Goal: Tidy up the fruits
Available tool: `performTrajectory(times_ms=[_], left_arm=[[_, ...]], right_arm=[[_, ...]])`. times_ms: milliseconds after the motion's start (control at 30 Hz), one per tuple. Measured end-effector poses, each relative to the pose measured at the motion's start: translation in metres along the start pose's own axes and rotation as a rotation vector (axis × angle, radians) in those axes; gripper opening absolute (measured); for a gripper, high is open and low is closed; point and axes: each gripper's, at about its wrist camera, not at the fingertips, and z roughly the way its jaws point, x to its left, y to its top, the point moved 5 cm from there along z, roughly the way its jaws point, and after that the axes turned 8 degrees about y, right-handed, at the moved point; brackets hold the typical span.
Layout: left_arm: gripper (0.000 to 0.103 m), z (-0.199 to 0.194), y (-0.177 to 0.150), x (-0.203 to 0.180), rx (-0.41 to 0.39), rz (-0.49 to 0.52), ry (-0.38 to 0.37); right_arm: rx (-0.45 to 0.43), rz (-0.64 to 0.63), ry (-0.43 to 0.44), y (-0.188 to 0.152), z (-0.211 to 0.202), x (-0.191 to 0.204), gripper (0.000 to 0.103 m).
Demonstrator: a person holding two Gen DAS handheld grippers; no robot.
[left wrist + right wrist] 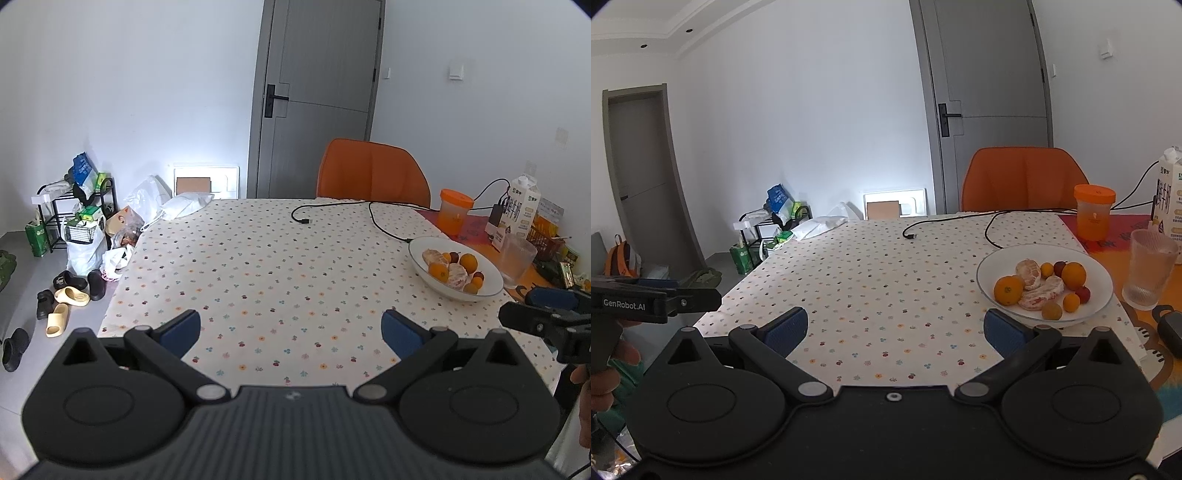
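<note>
Both grippers' fingers (pixel 181 330) spread apart over flower-print tablecloth (pixel 871 280), bowl (pixel 991 258) at right.

Black hand-held gripper (pixel 895 328), blue pads (pixel 786 329)

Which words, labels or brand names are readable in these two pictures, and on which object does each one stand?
"GenRobot.AI": white letters on the side of the left hand-held gripper, right wrist view.
Milk carton: large Chinese characters and a green logo, too blurred to read surely.
Orange-lidded jar: a small mark, unreadable.
Green bag and blue bag by the shelf: print too small to read.
Nothing else is readable.
</note>
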Motion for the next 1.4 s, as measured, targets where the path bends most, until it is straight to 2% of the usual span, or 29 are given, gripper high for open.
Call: performTrajectory(times_ms=[900, 1400], left_arm=[[0.103, -0.001, -0.001, 0.005, 0.001, 0.000, 0.010], [0.103, -0.004, -0.001, 0.003, -0.004, 0.008, -0.008]], right_arm=[[0.010, -0.001, 0.002, -0.003, 0.001, 0.000, 0.103], [0.002, -0.011, 0.000, 0.000, -0.002, 0.000, 0.103]])
